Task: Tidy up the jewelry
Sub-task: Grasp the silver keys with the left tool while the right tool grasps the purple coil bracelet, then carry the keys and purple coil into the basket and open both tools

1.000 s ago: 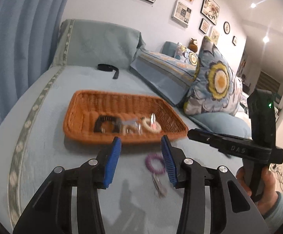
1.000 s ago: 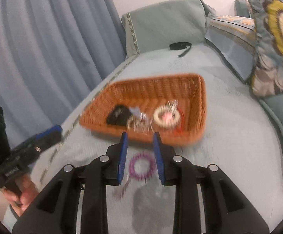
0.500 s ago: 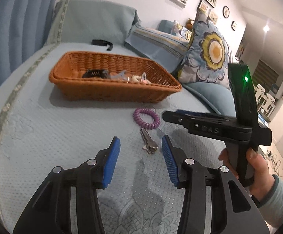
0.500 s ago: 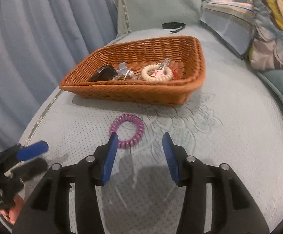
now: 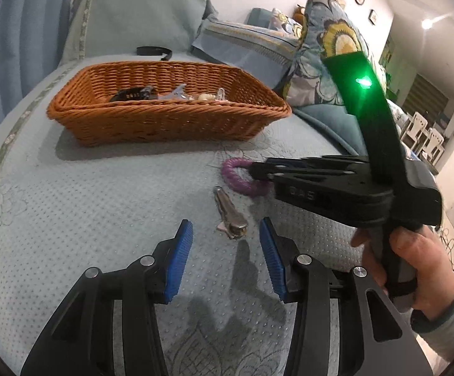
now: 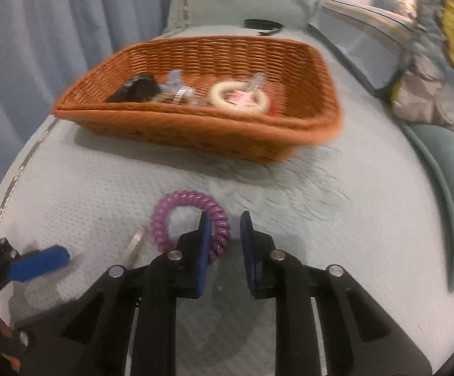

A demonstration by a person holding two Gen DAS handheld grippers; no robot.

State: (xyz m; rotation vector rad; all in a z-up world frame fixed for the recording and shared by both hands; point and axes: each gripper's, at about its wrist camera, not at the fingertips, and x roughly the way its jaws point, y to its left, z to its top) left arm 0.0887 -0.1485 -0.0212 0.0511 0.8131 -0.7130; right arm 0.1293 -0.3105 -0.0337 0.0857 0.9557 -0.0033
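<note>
Spread R gripper (image 6: 225, 219) straddling purple coil bracelet (image 6: 192, 219), L gripper (image 5: 225, 238) spread near metal clip (image 5: 230, 213), w/ basket (image 5: 164, 122) behind.

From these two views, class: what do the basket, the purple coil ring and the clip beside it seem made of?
Basket: woven wicker or rattan, matte orange-brown, visible weave.
Purple coil ring: likely glossy plastic, given its spiral ridges.
Clip: probably metal, silvery with a bright glint.
</note>
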